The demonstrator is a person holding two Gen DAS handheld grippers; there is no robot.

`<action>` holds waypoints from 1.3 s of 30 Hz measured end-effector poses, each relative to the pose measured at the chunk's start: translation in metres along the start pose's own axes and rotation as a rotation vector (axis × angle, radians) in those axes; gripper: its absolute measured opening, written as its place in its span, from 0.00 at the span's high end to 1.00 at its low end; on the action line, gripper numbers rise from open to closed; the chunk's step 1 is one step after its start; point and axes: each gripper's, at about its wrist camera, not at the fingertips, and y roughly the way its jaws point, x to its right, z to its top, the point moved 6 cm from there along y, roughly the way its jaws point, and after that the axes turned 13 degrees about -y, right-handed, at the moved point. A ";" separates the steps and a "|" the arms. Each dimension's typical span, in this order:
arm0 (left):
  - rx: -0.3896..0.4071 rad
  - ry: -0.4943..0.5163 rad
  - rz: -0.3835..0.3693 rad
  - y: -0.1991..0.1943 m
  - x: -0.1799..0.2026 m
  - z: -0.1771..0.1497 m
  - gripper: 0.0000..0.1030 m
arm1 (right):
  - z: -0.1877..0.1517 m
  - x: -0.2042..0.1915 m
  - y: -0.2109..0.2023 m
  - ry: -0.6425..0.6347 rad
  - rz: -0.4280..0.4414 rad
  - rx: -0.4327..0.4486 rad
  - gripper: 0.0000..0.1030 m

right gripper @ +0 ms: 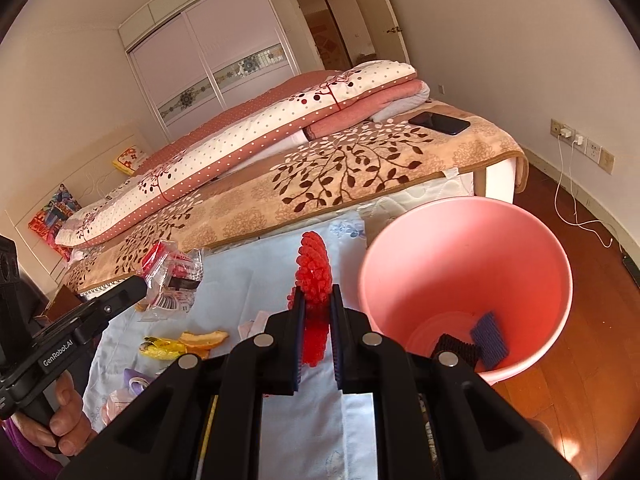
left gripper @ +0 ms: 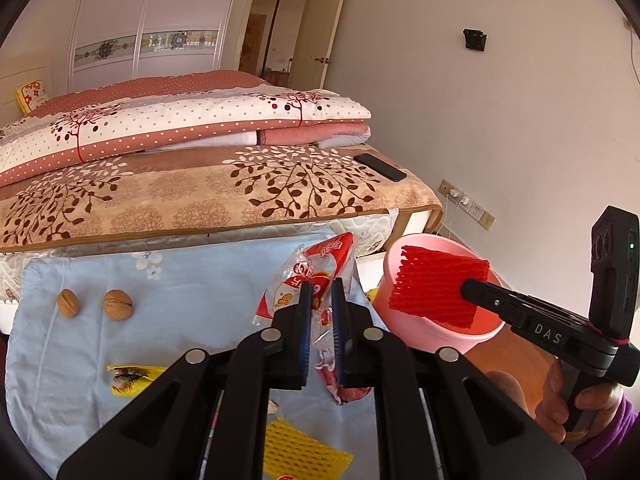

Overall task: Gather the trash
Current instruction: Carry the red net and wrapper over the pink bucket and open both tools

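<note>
My left gripper (left gripper: 321, 300) is shut on a crumpled red and white plastic wrapper (left gripper: 310, 276), held above the pale blue cloth (left gripper: 192, 300); the same wrapper (right gripper: 172, 276) shows at the gripper's tip in the right wrist view. My right gripper (right gripper: 317, 304) is shut on a red foam net (right gripper: 314, 268). In the left wrist view that red foam net (left gripper: 436, 290) hangs over the mouth of the pink bin (left gripper: 404, 276). The pink bin (right gripper: 460, 240) stands on the floor just right of the cloth, with a dark net and a blue net (right gripper: 490, 340) at its bottom.
Two walnuts (left gripper: 68, 302), a yellow wrapper (left gripper: 130, 378) and a yellow foam net (left gripper: 300, 450) lie on the cloth. Orange peel (right gripper: 204, 338) and other scraps lie there too. Behind is a bed (left gripper: 200, 192) with folded quilts and a black phone (left gripper: 380, 167). A charger cable (right gripper: 568, 200) trails on the wooden floor.
</note>
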 end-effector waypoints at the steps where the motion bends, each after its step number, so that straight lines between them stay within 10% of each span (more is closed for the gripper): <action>1: -0.003 0.003 -0.011 0.002 0.006 0.000 0.91 | -0.001 0.005 -0.002 0.002 -0.015 0.003 0.90; 39: -0.238 0.175 -0.149 0.119 0.148 -0.061 0.91 | -0.048 0.135 -0.012 0.184 -0.211 -0.037 0.89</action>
